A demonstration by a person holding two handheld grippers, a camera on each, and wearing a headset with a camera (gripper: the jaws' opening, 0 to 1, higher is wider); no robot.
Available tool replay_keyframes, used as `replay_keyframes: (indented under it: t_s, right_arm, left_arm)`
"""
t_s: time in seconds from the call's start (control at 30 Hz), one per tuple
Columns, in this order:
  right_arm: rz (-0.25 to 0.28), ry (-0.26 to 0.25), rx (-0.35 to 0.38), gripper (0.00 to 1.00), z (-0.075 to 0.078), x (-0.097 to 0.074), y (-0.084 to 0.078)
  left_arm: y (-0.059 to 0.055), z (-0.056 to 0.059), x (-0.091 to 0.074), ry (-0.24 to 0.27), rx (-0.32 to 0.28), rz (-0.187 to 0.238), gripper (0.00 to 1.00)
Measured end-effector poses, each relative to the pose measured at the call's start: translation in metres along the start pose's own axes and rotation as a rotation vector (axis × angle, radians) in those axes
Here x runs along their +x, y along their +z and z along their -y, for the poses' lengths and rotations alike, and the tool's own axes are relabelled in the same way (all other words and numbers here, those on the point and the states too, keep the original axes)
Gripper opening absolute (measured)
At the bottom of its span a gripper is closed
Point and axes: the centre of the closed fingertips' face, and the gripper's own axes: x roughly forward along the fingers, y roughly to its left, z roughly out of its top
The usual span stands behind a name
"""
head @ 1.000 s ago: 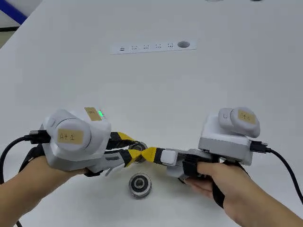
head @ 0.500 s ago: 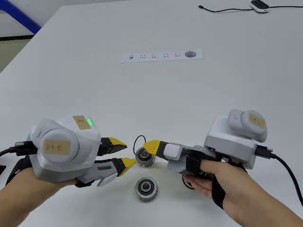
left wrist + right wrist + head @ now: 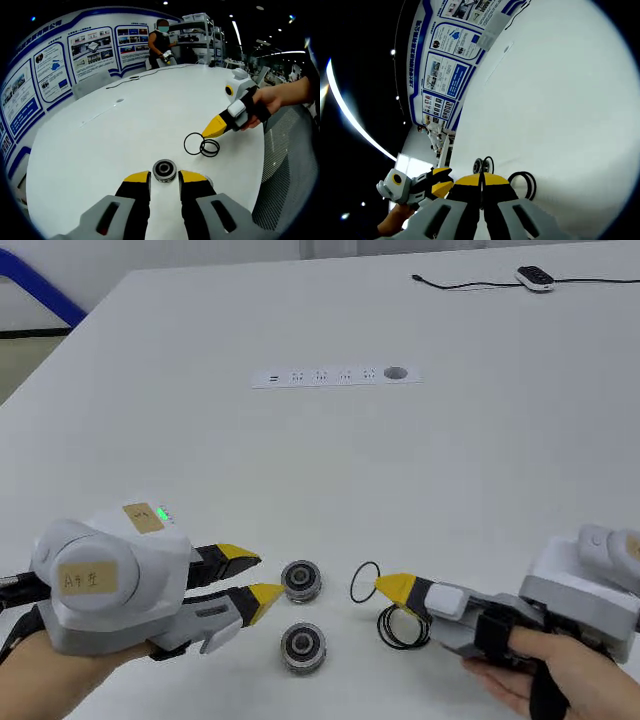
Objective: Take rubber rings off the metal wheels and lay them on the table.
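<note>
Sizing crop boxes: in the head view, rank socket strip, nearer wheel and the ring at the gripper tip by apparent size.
1. Socket strip, though farthest away.
2-3. Nearer wheel and ring: about alike, too close to rank.

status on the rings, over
Left tongs open at far wheel. Right tongs shut on rubber ring, beside laid rings. Near wheel free. Nothing blocking.

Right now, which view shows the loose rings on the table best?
Left gripper view: the loose rings lie whole and unblocked. In the head view the right gripper overlaps their edge; the right gripper view gives an arc beside its jaws.
</note>
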Motion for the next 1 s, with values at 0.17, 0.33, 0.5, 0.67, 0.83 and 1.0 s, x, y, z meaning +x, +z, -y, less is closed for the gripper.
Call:
replay_keyframes:
  t_s: [0.17,0.33,0.5,0.67,0.83,1.0]
  right_arm:
    - [0.006,-0.039,0.025,0.02,0.015,-0.014,-0.006]
    - [0.009,-0.073,0.035,0.02,0.022,-0.020,-0.008]
    - [0.011,-0.113,0.035,0.02,0.028,-0.022,-0.010]
    - [0.004,-0.166,0.013,0.02,0.034,-0.028,-0.013]
    - [0.007,-0.179,-0.012,0.07,0.032,-0.030,-0.012]
    - [-0.004,-0.198,-0.093,0.08,0.029,-0.030,-0.009]
  left_arm:
    - [-0.001,0.002,-0.001,-0.005,0.003,0.005,0.23]
    - [0.000,0.002,-0.004,0.002,0.000,0.012,0.23]
    - [-0.002,0.003,-0.006,0.006,-0.004,0.013,0.22]
    - [-0.003,0.004,-0.009,0.014,-0.010,0.016,0.22]
    - [-0.004,0.004,-0.011,0.021,-0.015,0.021,0.22]
    - [-0.004,0.004,-0.013,0.028,-0.020,0.026,0.22]
